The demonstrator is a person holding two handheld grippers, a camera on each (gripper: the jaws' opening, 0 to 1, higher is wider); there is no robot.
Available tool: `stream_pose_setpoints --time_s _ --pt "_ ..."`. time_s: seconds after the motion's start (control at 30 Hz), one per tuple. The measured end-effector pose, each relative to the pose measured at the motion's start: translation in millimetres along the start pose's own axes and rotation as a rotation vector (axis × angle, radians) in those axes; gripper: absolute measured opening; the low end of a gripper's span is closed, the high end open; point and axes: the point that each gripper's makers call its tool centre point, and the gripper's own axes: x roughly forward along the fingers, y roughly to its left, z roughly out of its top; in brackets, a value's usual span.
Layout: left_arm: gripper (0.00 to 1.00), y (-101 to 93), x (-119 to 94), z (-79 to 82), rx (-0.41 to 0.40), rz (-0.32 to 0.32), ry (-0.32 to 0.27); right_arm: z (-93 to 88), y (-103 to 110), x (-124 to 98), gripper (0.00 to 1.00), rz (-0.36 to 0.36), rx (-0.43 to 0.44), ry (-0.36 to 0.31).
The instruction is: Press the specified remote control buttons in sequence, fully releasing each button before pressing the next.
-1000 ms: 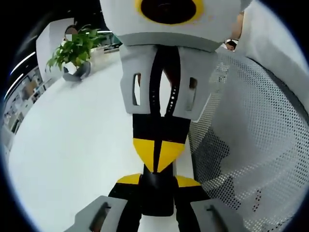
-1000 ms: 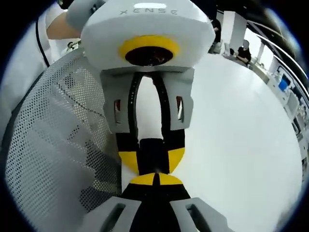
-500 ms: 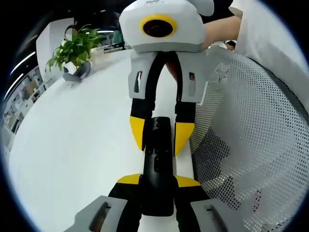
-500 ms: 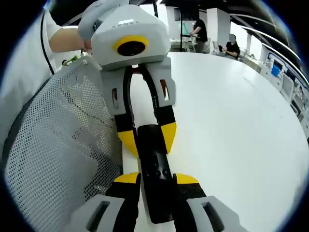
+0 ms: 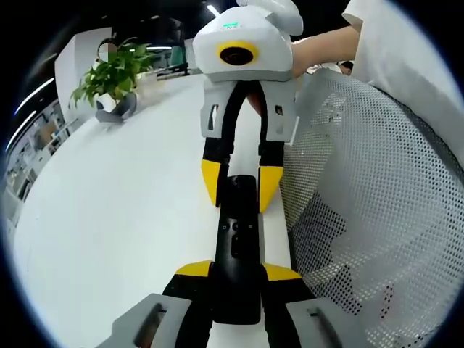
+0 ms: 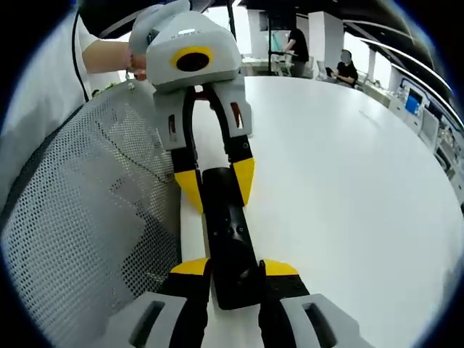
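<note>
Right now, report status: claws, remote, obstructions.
Left claw shut on remote near end. Right claw shut on its opposite end. Remote flat on white table. Mesh chair back close alongside.

A large white table [image 5: 109, 217] fills the left and middle of the left gripper view and the right half of the right gripper view [image 6: 348, 188]. At the upper left of the left gripper view a potted plant [image 5: 112, 76] stands on it. A black remote control [image 5: 235, 246] is at lower centre, clamped at both ends; whether it rests on the table cannot be told.
</note>
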Motion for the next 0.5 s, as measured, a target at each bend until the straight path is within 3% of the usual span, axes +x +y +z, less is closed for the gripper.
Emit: stream_pose_setpoints --time_s 0.13,0.27,0.3,0.37,0.43,0.5 --pt "0.25 0.6 0.5 0.1 -0.014 0.011 -0.013 -1.0 1.1 1.5 0.22 -0.025 -0.051 0.027" --pt "0.26 3.0 -0.1 3.4 -0.164 0.011 -0.087 -1.4 -0.3 0.9 0.22 -0.031 -0.044 0.02" --pt "0.26 3.0 -0.3 1.4 -0.134 0.019 -0.083 -1.4 0.3 0.8 0.22 -0.035 -0.048 0.021" --pt "0.27 3.5 -0.7 1.3 -0.149 0.046 -0.084 -1.4 0.5 1.3 0.22 -0.041 -0.052 0.026" --pt "0.31 1.1 -5.7 -3.9 -0.245 0.058 -0.056 -1.7 0.5 1.4 0.22 -0.049 -0.063 0.029" --pt "0.34 1.6 -16.2 1.1 -0.288 0.086 -0.089 -1.6 -0.2 0.9 0.22 -0.049 -0.043 0.019"
